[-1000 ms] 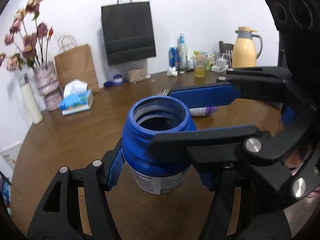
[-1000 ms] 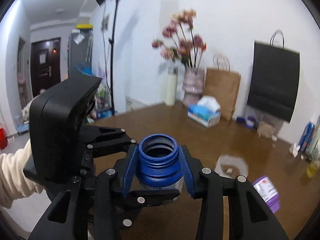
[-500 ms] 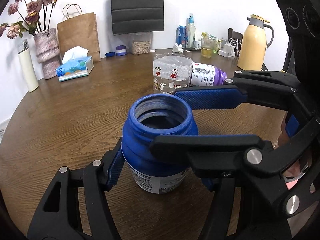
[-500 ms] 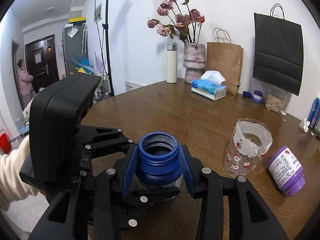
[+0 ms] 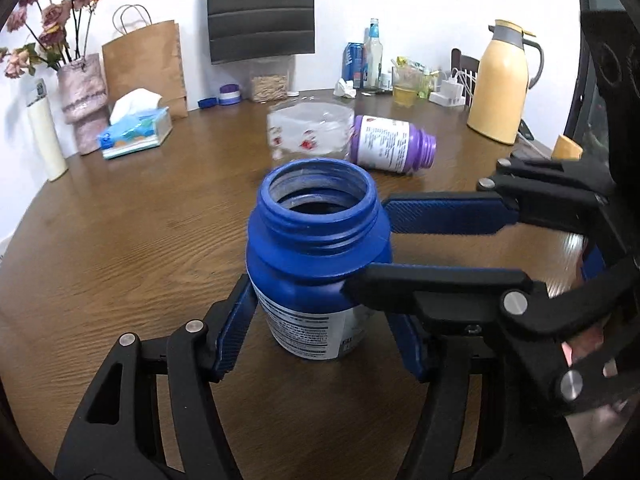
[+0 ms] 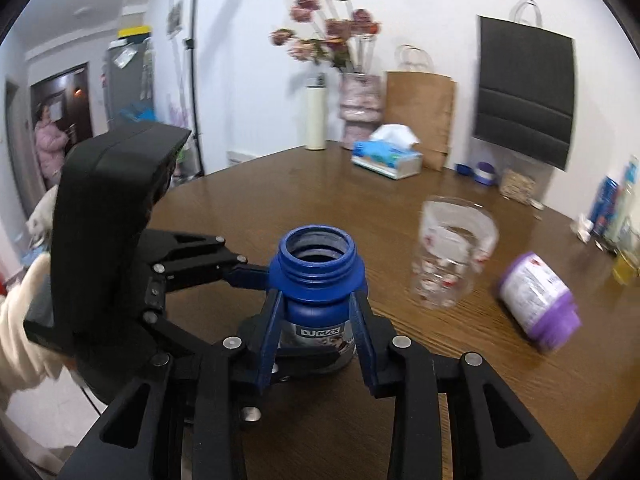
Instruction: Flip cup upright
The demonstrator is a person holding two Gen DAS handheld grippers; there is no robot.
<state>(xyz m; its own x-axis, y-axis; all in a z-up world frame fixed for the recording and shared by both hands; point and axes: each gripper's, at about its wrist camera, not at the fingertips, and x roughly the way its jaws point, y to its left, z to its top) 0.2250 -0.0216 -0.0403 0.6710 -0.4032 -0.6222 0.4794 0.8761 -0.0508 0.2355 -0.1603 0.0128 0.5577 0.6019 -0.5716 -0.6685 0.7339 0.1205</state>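
Standing upright on the round brown wooden desk (image 5: 120, 248), mouth up, the blue plastic jar with the white label (image 5: 316, 260) sits between both of my tools. My left gripper (image 5: 320, 332) has its blue pads on either side of the jar's lower body; the left pad touches the label, while the right pad looks slightly clear of it, so I would call these jaws part-open around the jar, though the fisheye makes that gap hard to judge. My right gripper (image 6: 316, 336) brackets the same jar (image 6: 318, 280) from its own side, blue pads pressed against the dark body just under the shoulder, gripping it.

In the left wrist view the right gripper's arms cross in front of the jar, one blue finger passing behind its neck and one black link across its shoulder, hiding part of the label.

Beyond the jar stands a clear plastic cup with small red prints (image 5: 310, 130), upright, and just beside it a purple bottle with a white label (image 5: 390, 144) lies on its side. Farther back are a blue tissue box (image 5: 136, 134), a pink vase of dried flowers (image 5: 82, 96), a brown paper bag (image 5: 146, 66), a black paper bag (image 5: 260, 8) and a yellow thermos jug (image 5: 502, 84).
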